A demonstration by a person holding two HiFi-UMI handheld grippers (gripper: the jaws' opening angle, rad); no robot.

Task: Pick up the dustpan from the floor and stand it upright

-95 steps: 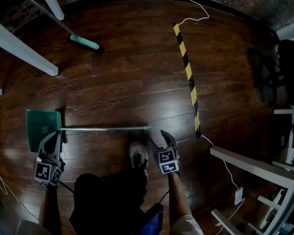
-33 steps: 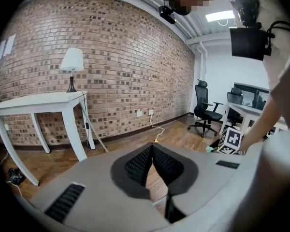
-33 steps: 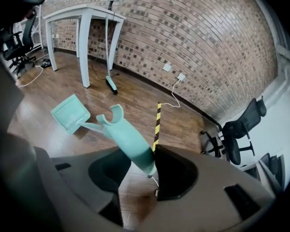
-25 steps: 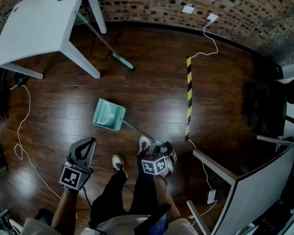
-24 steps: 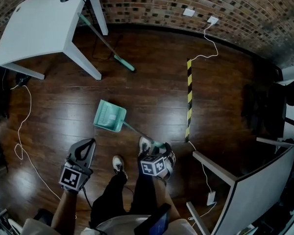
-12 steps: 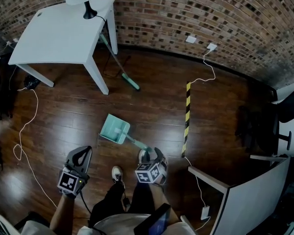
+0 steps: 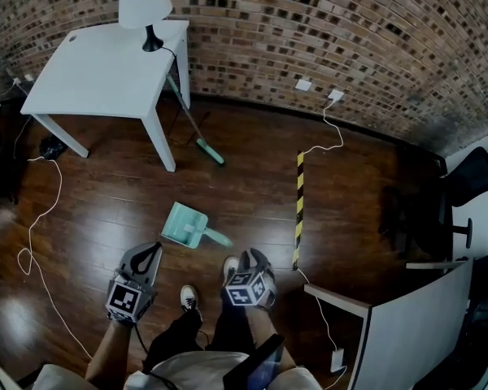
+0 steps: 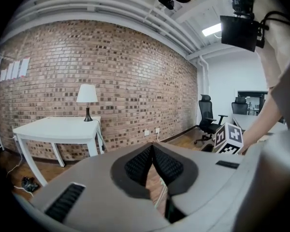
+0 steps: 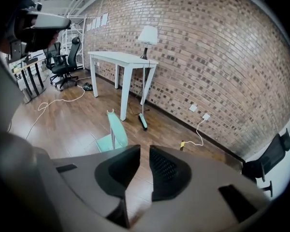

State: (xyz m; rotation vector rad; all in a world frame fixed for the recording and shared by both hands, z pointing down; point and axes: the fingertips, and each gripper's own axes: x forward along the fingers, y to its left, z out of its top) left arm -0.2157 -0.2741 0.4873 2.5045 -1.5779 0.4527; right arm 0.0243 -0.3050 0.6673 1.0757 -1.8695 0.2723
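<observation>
The mint green dustpan (image 7: 185, 225) stands upright on the dark wood floor in front of the person's feet, its long handle rising towards the camera. In the right gripper view the dustpan (image 9: 112, 137) stands on its own beyond the jaws, handle straight up. My right gripper (image 7: 252, 257) (image 9: 144, 152) hangs above and just right of the handle's top, apart from it. Its jaws are closing, a narrow gap is left and nothing is between them. My left gripper (image 7: 146, 251) (image 8: 152, 147) is to the left of the dustpan, shut and holding nothing.
A white table (image 7: 98, 67) with a lamp (image 7: 145, 2) stands by the brick wall, and a green broom (image 7: 197, 132) leans on it. Yellow-black tape (image 7: 298, 205) runs across the floor. White cables (image 7: 31, 218), a white desk (image 7: 407, 315) and an office chair (image 7: 415, 218) flank the area.
The dustpan went from leaning, with the right gripper at its handle's end, to standing free. Both grippers have risen and the right one has come off the handle.
</observation>
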